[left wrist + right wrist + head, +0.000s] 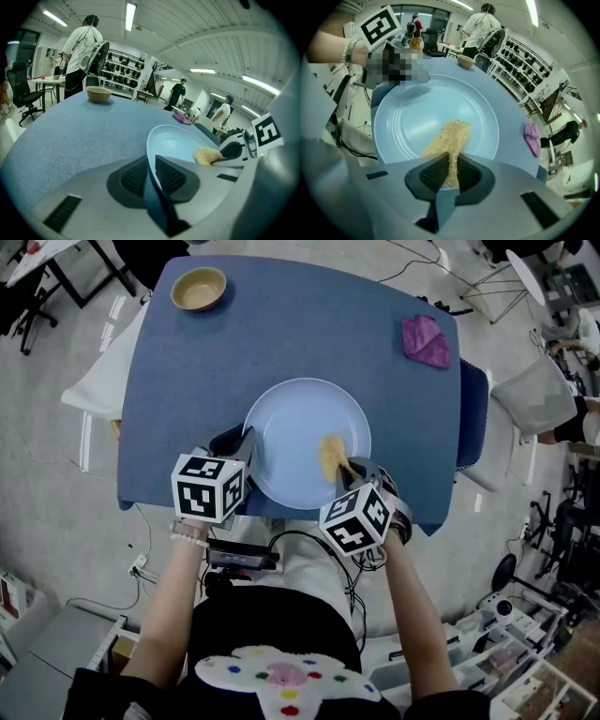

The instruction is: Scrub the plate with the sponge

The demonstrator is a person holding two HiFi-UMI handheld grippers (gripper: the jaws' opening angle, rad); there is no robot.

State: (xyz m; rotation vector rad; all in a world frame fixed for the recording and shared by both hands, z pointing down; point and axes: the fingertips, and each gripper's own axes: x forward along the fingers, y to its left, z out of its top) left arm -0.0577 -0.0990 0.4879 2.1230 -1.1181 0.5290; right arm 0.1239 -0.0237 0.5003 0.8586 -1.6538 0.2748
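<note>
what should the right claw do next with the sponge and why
Probably sweep the sponge across the middle of the plate. The right claw is shut on the sponge, which lies on the plate, and the left claw clamps the plate's rim, so the plate looks steadied for scrubbing.

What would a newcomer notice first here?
A pale blue round plate sits at the near edge of the blue table, its rim clamped by the left gripper. The right gripper holds a tan sponge on the plate. A tan bowl and purple cloth lie at the far corners.
</note>
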